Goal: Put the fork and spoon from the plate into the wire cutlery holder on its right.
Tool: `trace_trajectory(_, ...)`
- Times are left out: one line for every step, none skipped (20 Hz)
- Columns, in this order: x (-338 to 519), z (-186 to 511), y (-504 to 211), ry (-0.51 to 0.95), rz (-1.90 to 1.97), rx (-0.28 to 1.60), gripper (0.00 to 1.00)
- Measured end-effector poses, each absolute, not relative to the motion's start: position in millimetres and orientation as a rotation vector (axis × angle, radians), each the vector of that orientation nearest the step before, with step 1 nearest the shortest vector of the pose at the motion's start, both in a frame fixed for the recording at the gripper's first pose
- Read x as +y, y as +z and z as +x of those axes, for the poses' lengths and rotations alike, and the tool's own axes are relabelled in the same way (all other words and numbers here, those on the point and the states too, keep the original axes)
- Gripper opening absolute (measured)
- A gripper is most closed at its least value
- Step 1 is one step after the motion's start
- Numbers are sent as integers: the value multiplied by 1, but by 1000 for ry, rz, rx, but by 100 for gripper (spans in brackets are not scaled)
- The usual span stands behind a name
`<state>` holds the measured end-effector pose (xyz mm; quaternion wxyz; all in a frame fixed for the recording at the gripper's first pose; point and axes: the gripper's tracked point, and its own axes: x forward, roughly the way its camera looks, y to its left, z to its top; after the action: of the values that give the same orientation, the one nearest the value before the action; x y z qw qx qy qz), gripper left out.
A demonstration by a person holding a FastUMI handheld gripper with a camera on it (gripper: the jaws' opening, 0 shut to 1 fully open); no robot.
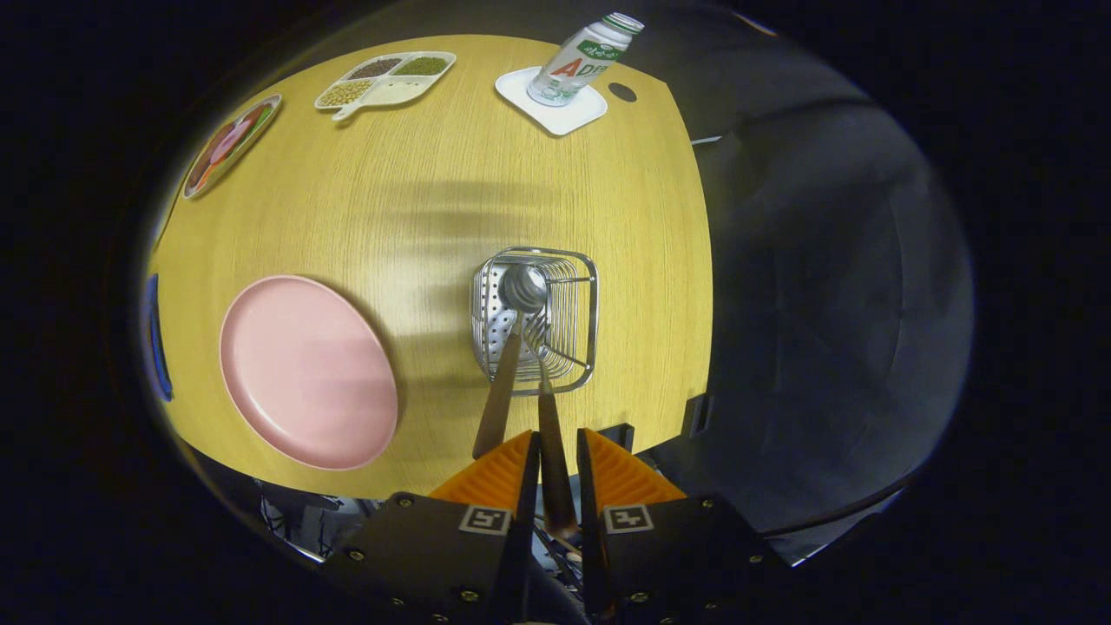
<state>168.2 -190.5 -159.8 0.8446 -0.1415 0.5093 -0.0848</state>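
Clenching the fork (548,408), tongs (555,451) hover above holder (573,304), spoon (521,295) inside.

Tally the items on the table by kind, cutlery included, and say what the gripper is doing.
Plates: 2, pink plate, patterned plate
Divided tray: 1
Bottle: 1
Coaster: 1
Wire cutlery holder: 1
Cutlery: 2, spoon in the holder, fork over the holder
Total: 8
Gripper: shut on the fork's handle.

fork (548,408) handle between fingers (495,473) | tines, spoon (512,347) in holder (577,321)
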Motion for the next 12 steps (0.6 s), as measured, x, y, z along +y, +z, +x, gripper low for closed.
trace_trajectory(-190,167,-159,-179,-285,1073,25)
trace_trajectory(-189,167,-159,-178,-273,1073,25)
trace_trajectory(-189,167,-159,-177,-268,1072,25)
trace_trajectory(-188,167,-159,-179,-268,1072,25)
trace_trajectory(-188,165,-159,-179,-272,1074,25)
trace_trajectory(-187,164,-158,-179,-278,1074,25)
trace_trajectory(-187,162,-157,-183,-283,1074,25)
trace_trajectory(-187,159,-155,-188,-285,1073,25)
trace_trajectory(-186,156,-152,-193,-276,1068,33)
trace_trajectory(-185,153,-150,-198,-263,1059,33)
trace_trajectory(-183,150,-148,-199,-253,1050,33)
trace_trajectory(-182,147,-145,-199,-245,1039,33)
